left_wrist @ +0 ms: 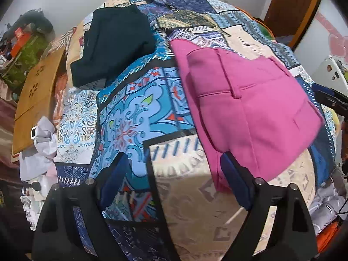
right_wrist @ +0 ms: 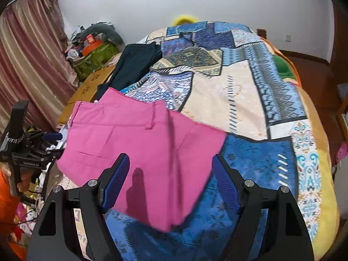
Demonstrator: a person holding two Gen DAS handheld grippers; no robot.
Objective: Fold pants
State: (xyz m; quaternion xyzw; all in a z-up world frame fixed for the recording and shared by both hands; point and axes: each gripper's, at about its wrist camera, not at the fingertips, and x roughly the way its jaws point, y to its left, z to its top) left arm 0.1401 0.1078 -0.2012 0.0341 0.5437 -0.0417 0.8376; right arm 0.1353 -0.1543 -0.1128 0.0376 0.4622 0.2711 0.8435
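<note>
Pink pants (right_wrist: pixel 139 152), smooth woven cloth, lie folded flat on the patchwork bedspread (right_wrist: pixel 245 91); dark folded garment (left_wrist: pixel 113 43) lies beyond; left gripper (left_wrist: pixel 174 163) and right gripper (right_wrist: pixel 170 165) both spread wide, holding nothing.

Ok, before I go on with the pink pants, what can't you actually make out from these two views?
- Pink pants: the layers underneath are hidden by the top layer, so how many folds are in cannot be told in either view; the near edge is motion-blurred.
- Dark garment: bunched, so its type is unclear; in the right wrist view the pink pants cover its near end.
- Left gripper and right gripper: both open, but whether the fingers touch the bedspread cannot be told.
</note>
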